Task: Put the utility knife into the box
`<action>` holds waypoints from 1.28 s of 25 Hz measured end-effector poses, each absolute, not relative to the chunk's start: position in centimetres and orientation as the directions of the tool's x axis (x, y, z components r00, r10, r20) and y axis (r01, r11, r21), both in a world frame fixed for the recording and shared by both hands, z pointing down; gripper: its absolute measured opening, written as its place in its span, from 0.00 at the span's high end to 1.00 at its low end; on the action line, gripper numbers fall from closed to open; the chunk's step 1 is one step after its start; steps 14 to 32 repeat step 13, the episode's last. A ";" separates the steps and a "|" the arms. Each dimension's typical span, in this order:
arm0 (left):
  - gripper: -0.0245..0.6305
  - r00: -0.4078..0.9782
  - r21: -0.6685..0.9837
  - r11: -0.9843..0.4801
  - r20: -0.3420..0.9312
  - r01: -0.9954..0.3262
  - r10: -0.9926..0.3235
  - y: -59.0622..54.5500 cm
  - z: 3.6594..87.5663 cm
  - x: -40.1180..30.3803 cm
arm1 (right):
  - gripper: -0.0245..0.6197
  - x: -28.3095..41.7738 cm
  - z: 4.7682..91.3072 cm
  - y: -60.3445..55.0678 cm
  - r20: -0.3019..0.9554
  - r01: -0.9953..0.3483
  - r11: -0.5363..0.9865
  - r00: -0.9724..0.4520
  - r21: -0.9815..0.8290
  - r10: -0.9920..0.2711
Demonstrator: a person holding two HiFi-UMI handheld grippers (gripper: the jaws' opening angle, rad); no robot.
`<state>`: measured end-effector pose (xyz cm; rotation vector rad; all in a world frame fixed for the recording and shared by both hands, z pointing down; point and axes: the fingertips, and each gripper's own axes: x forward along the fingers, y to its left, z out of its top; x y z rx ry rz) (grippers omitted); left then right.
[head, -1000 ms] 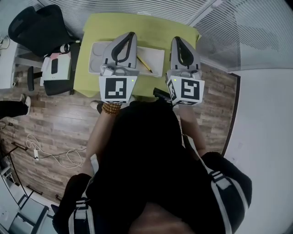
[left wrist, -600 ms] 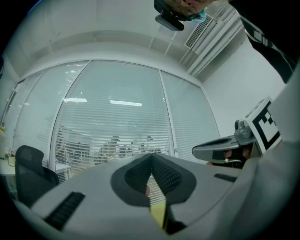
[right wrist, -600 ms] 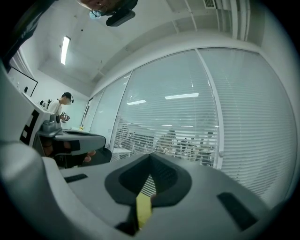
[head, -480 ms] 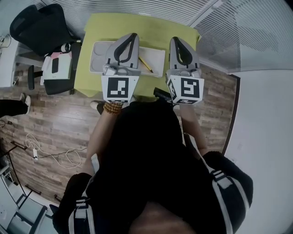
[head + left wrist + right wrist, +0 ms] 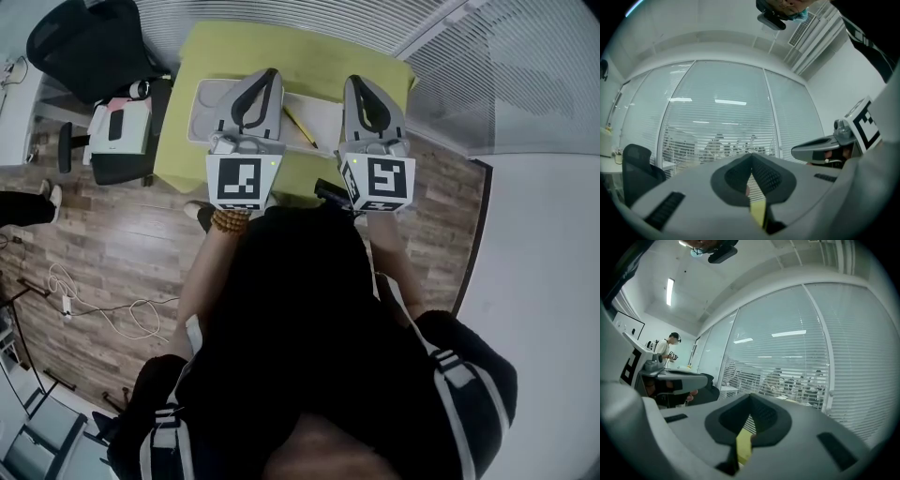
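In the head view a white box [image 5: 208, 105] lies on the green table [image 5: 281, 52]. A thin yellow utility knife [image 5: 298, 127] lies slanted on the box's right half, seen between the two grippers. My left gripper [image 5: 265, 77] hangs over the box's middle, its jaws closed to a point with nothing in them. My right gripper [image 5: 354, 84] is held beside it over the box's right end, also shut and empty. In the left gripper view [image 5: 751, 158] and the right gripper view [image 5: 750, 400] the jaws meet, and neither knife nor box shows.
A black office chair [image 5: 84, 47] and a small stand with white items [image 5: 120, 127] are left of the table. A cable [image 5: 103, 314] lies on the wooden floor. Window blinds [image 5: 722, 117] run behind the table. A person [image 5: 665, 350] stands far off.
The head camera has shifted a little, so the table sits slightly higher in view. Both grippers stay shut and side by side over the box; the knife has not moved.
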<state>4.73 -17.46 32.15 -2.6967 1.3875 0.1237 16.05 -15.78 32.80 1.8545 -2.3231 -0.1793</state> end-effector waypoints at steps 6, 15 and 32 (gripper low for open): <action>0.95 0.564 -0.051 -0.562 -0.114 -0.826 -0.818 -17.5 32.5 3.7 | 0.96 15.1 33.5 -16.0 0.077 -0.945 0.261 -0.251 0.197 -0.965; 0.95 0.547 -0.048 -0.545 -0.106 -0.837 -0.830 -17.7 33.1 3.4 | 0.96 14.8 34.7 -16.7 0.115 -0.930 0.312 -0.294 0.197 -0.949; 0.95 0.547 -0.048 -0.545 -0.106 -0.837 -0.830 -17.7 33.1 3.4 | 0.96 14.8 34.7 -16.7 0.115 -0.930 0.312 -0.294 0.197 -0.949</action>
